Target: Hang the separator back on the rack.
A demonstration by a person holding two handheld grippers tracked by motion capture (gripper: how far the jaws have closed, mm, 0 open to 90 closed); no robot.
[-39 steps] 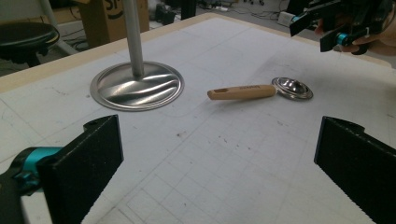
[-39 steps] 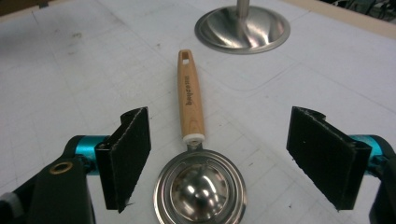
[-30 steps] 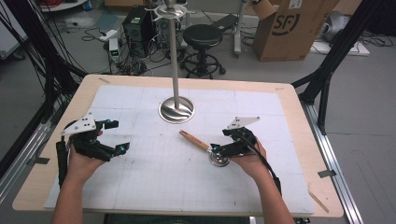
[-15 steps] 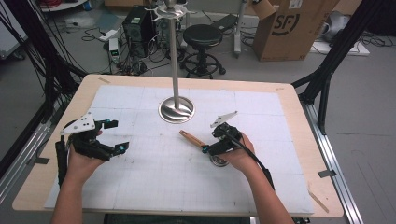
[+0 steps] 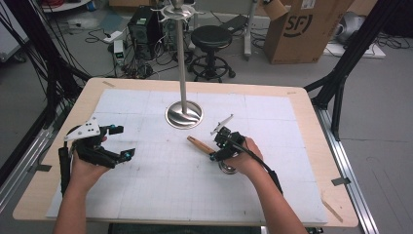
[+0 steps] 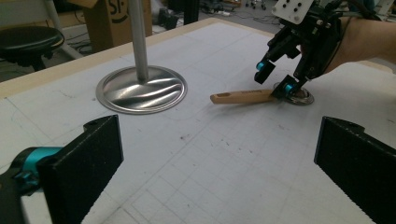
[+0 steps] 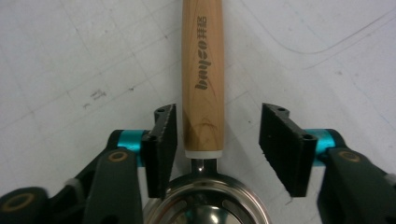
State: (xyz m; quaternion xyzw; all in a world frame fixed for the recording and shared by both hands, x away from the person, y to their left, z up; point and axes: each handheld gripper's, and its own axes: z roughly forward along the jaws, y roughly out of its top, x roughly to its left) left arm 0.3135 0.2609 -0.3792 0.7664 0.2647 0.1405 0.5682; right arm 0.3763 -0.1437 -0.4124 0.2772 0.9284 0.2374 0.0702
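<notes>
The strainer (image 7: pixel 205 205), a small steel bowl with slotted holes on a turned wooden handle (image 7: pixel 202 70), lies flat on the worktop (image 5: pixel 292 102), a little in front of and to the right of the stand's round base (image 5: pixel 184 115) in the high view, its handle pointing back toward that base. The right claw (image 7: pixel 218 140) has come down over the near end of the handle, just where a pale collar joins wood to metal; its jaws have just been closing and now stand on either side of the handle, the left pad almost against the wood, the right pad still with a clear gap, so nothing is clamped yet. As I judge it, the pick-up is only half begun: the reach is done, the squeeze, the lift and whatever hanging or placing follows are left. The handle is smooth, light-grained wood with a dark printed brand mark; the bowl is polished and reflective. The stand is a tall bright metal pole (image 5: pixel 181 58) rising from a shallow, dished, shiny base. Well to the left of that base, the left claw (image 5: pixel 119 142) hovers idle with its black ribbed pads wide apart and nothing between them. The worktop is pale wood under a scuffed white gridded mat (image 5: pixel 160 190)
</notes>
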